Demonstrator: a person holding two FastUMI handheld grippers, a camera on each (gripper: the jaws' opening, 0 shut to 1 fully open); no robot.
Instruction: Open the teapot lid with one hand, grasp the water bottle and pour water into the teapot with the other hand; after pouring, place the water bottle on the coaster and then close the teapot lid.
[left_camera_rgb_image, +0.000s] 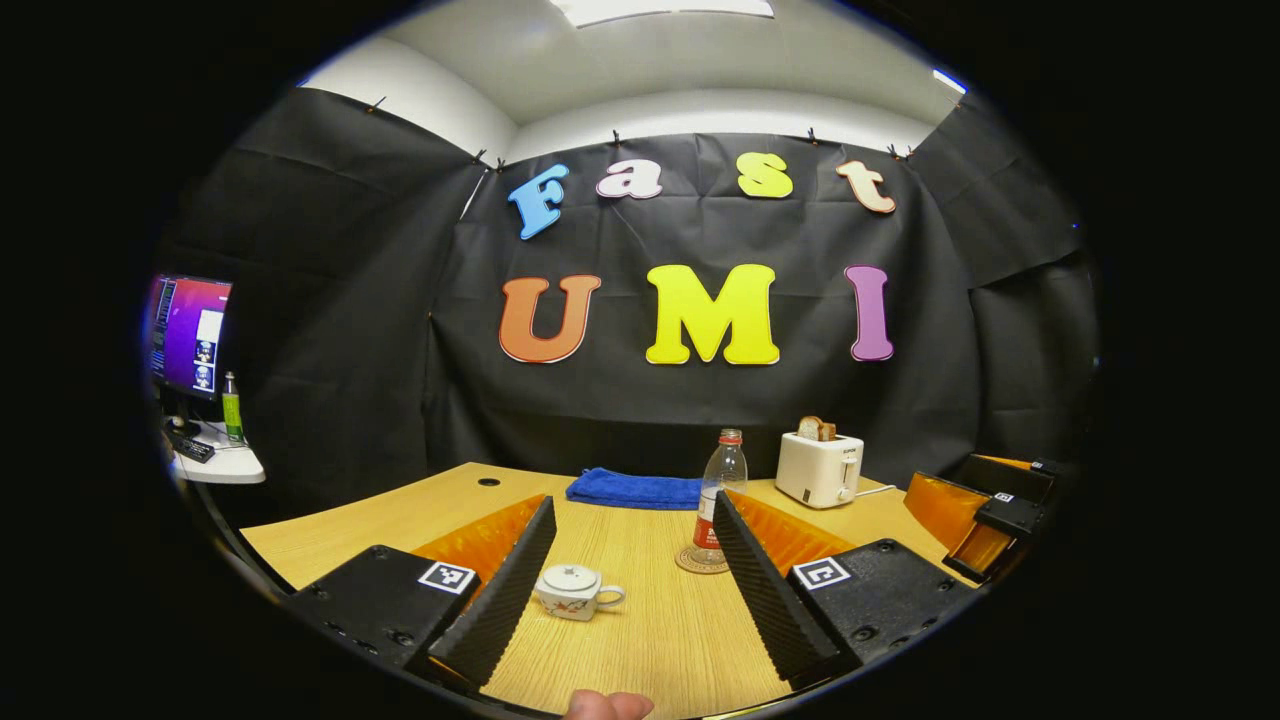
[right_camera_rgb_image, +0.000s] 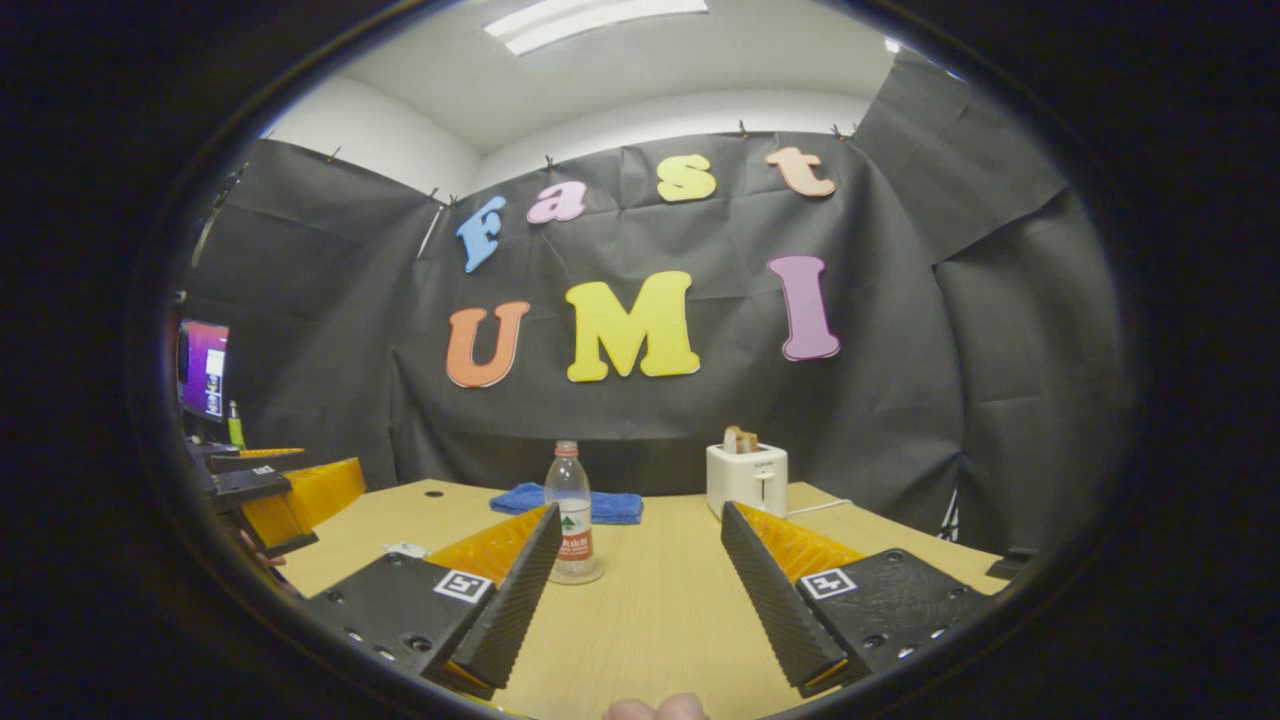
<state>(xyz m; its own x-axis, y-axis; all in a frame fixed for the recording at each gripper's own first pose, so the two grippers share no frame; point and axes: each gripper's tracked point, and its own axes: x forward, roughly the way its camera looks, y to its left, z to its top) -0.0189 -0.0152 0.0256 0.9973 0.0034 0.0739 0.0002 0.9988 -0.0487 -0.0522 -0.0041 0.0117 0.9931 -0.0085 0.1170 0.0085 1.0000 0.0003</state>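
A small white teapot (left_camera_rgb_image: 572, 590) with its lid on sits on the wooden table (left_camera_rgb_image: 650, 630), handle pointing right, between my left gripper's (left_camera_rgb_image: 633, 508) open fingers and near them. A clear water bottle (left_camera_rgb_image: 722, 490) with a red label stands upright on a round coaster (left_camera_rgb_image: 700, 561) behind the right finger. In the right gripper view the bottle (right_camera_rgb_image: 572, 512) stands just beyond the left finger of my open right gripper (right_camera_rgb_image: 640, 513). A white bit of the teapot (right_camera_rgb_image: 405, 549) peeks out at the left. Nothing is held.
A blue towel (left_camera_rgb_image: 635, 488) lies at the back of the table beside a white toaster (left_camera_rgb_image: 820, 467) holding bread. The right gripper (left_camera_rgb_image: 1000, 515) hovers at the table's right edge, the left gripper (right_camera_rgb_image: 270, 500) at its left. A monitor (left_camera_rgb_image: 188, 335) stands off-table left.
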